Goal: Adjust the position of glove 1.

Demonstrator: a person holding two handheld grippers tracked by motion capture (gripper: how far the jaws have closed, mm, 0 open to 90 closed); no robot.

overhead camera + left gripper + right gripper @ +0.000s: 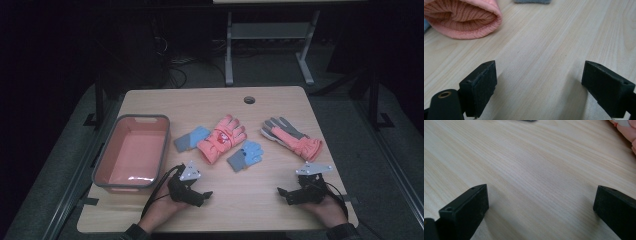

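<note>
Four gloves lie across the middle of the wooden table (250, 200). From left to right they are a small blue glove with a grey cuff (191, 138), a large pink glove (221, 138), a second small blue glove (245, 155) and a pink glove with grey fingers (292, 137). My left gripper (204, 197) rests near the front edge, below the pink glove, open and empty. In the left gripper view (539, 87) the pink glove's knit cuff (464, 20) lies ahead at upper left. My right gripper (283, 196) (541, 207) sits at front right, open over bare wood.
A pink basin with a grey rim (102, 160) stands empty at the table's left side. A round cable hole (249, 99) is near the far edge. Beyond the table stand a desk frame (229, 50) and cables on a dark floor.
</note>
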